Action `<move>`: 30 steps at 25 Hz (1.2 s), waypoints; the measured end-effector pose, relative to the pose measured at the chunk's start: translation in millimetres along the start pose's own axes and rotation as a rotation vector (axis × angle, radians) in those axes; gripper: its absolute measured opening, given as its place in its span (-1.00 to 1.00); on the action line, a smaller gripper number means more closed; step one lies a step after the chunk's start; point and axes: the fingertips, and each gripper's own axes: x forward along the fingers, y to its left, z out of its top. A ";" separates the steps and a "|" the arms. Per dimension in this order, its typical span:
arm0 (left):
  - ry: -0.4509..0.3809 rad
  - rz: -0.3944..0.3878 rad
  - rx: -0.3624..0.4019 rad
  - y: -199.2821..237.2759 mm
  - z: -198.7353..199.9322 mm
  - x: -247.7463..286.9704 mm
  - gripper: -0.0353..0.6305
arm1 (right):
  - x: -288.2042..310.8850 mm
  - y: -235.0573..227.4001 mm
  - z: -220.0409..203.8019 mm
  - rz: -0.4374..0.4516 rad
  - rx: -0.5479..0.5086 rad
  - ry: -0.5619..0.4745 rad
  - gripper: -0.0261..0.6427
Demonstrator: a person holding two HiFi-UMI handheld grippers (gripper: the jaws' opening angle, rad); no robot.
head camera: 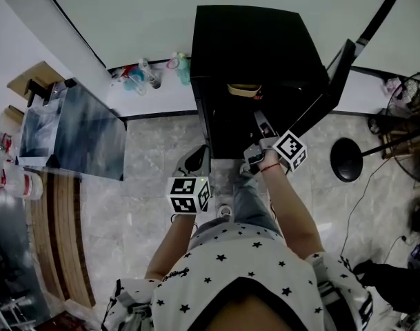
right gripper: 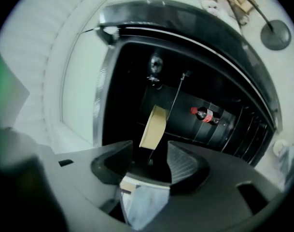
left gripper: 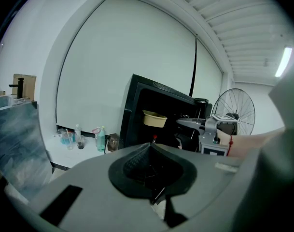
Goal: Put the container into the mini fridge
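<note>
Container (left gripper: 154, 119) sits upright on the mini fridge (head camera: 251, 47) shelf, rim up, width level, while I see my right gripper (right gripper: 149, 152) gaping empty and left gripper (left gripper: 150, 150) pinched closed.

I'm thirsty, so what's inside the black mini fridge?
A tan container and a bottle with a red label. The rest of the mini fridge is too dark to see.

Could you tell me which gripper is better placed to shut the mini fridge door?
Probably the right: the right gripper, jaws open, sits beside the open door; the left gripper is farther from it.
</note>
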 end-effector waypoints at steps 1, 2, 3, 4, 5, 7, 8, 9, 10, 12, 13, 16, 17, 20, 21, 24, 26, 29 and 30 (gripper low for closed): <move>-0.003 -0.002 0.001 -2.1 -1.0 -4.4 -0.86 | -7.0 3.0 -3.7 -0.001 -0.023 0.008 -0.33; -0.007 -0.005 0.001 -4.2 -2.1 -8.7 -0.86 | -13.9 6.1 -7.5 0.001 -0.040 0.015 -0.36; -0.012 -0.007 0.001 -6.1 -3.0 -12.8 -0.86 | -20.7 9.1 -11.4 0.003 -0.056 0.023 -0.43; -0.017 -0.009 0.000 -7.9 -3.5 -16.4 -0.86 | -27.3 12.2 -15.3 0.001 -0.079 0.032 -0.50; -0.023 -0.010 0.000 -9.5 -3.7 -19.5 -0.86 | -33.6 15.0 -19.0 -0.006 -0.110 0.043 -0.57; -0.031 -0.013 0.004 -13.4 -3.7 -23.9 -0.86 | -45.6 19.9 -24.9 -0.028 -0.200 0.070 -0.77; -0.035 -0.013 0.008 -15.6 -3.7 -25.7 -0.86 | -51.5 22.4 -27.0 -0.038 -0.253 0.084 -0.85; -0.038 -0.012 0.011 -17.7 -3.8 -27.7 -0.86 | -57.7 25.4 -28.8 -0.044 -0.305 0.097 -0.89; -0.041 -0.010 0.012 -19.7 -4.2 -29.9 -0.86 | -64.0 28.8 -30.4 -0.048 -0.357 0.108 -0.91; -0.047 -0.007 0.008 -23.8 -5.5 -34.7 -0.86 | -77.3 35.9 -32.6 -0.055 -0.467 0.125 -0.94; -0.050 -0.005 0.006 -26.3 -6.3 -37.2 -0.86 | -84.1 39.3 -32.9 -0.060 -0.526 0.131 -0.94; -0.055 0.002 0.006 -38.2 -9.5 -46.3 -0.86 | -106.4 49.8 -34.2 -0.063 -0.674 0.147 -0.94; -0.055 0.004 0.007 -43.4 -11.3 -50.0 -0.86 | -114.8 53.1 -35.5 -0.060 -0.709 0.152 -0.94; -0.049 0.013 0.002 -60.1 -19.2 -63.7 -0.86 | -142.2 58.0 -39.6 -0.057 -0.800 0.170 -0.94; -0.049 0.013 0.001 -66.7 -22.3 -69.0 -0.86 | -151.8 59.0 -40.9 -0.057 -0.832 0.177 -0.94; -0.049 0.017 0.002 -87.2 -32.0 -84.1 -0.86 | -180.3 64.2 -43.3 -0.048 -0.922 0.192 -0.94; -0.045 0.022 -0.006 -99.7 -40.1 -92.8 -0.86 | -198.1 68.1 -44.4 -0.038 -0.968 0.198 -0.94; -0.039 0.022 -0.003 -121.5 -53.2 -105.5 -0.86 | -225.8 71.0 -45.9 -0.024 -1.009 0.207 -0.94; -0.040 0.020 0.000 -129.1 -56.6 -109.6 -0.86 | -235.1 71.6 -46.3 -0.020 -1.019 0.210 -0.94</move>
